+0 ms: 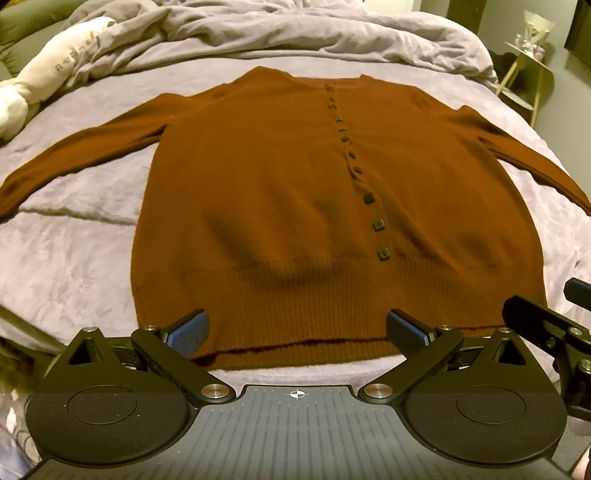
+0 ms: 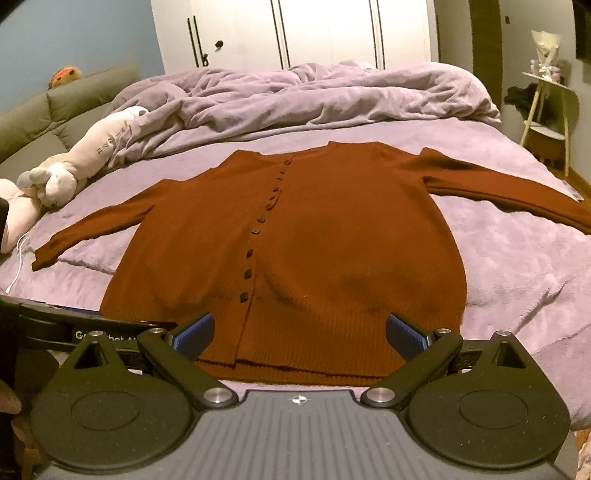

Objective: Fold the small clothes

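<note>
A rust-brown buttoned cardigan [image 1: 277,192] [image 2: 332,240] lies flat on a lilac bed, front up, both sleeves spread out to the sides, its ribbed hem nearest me. A row of dark square buttons [image 1: 376,224] [image 2: 246,274] runs down its front. My left gripper [image 1: 297,328] hovers open over the near hem, nothing between its blue pads. My right gripper [image 2: 300,330] is open too, above the hem on the cardigan's right half. Part of the right gripper [image 1: 546,325] shows at the right edge of the left wrist view.
A rumpled lilac duvet [image 2: 314,99] is heaped at the far end of the bed. A pale plush toy [image 2: 85,155] lies at the left, with a white cable [image 2: 18,258] beside it. A small side table [image 2: 546,114] stands off the bed's right. White wardrobe doors [image 2: 295,33] stand behind.
</note>
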`<state>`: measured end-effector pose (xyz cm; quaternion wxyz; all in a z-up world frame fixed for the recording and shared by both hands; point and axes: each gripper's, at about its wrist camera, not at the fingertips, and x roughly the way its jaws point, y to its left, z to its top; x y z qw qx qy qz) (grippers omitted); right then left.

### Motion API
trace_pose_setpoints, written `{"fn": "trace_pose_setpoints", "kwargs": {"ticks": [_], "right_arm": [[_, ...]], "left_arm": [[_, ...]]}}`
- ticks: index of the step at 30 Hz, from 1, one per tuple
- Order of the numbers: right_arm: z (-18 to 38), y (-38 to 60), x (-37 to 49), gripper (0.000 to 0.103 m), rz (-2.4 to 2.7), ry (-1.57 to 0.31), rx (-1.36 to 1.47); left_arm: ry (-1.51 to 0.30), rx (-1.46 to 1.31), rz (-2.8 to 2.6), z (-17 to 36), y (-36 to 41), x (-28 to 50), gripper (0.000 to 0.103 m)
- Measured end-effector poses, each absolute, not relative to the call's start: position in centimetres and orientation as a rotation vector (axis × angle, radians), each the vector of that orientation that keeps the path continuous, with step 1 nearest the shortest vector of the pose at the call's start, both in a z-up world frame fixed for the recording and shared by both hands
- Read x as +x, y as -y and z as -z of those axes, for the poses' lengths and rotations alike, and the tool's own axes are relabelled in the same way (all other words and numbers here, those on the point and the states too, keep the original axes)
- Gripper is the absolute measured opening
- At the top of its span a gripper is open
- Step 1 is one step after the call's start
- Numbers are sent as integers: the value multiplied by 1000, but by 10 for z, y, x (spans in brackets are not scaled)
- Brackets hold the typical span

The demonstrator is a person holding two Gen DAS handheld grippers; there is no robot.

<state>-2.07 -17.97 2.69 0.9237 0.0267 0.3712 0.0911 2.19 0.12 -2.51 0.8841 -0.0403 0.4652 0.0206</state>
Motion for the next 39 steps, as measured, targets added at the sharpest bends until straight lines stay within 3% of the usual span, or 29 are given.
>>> {"fn": "trace_pose_setpoints", "kwargs": {"ticks": [8, 11, 14, 15, 16, 18, 24, 32, 39], "right_arm": [[-21, 188, -15, 99, -192, -778, 96], [-17, 192, -12, 93, -202, -794, 124], [-11, 196, -7, 73, -226, -823, 155], [-9, 199, -5, 53, -245, -836, 173], [-6, 202, -1, 41, -254, -853, 190], [-4, 212, 6, 35, -254, -854, 221], [-9, 305, 55, 37, 3, -735, 351], [17, 487, 111, 37, 384, -610, 785], [47, 551, 122, 42, 451, -510, 1022]], "left_arm": [[-972, -75, -46, 27, 0, 27, 103], [-976, -72, -44, 29, 0, 30, 103], [-967, -98, -18, 28, -2, 36, 103], [-958, -104, -13, 26, -3, 39, 103], [-942, -108, -12, 24, -4, 43, 103], [-910, -112, -9, 18, -6, 52, 103], [-831, -119, -15, 13, -13, 90, 103], [-888, -250, -84, 31, -26, 141, 103], [-933, -247, -110, 44, -24, 159, 103]]}}
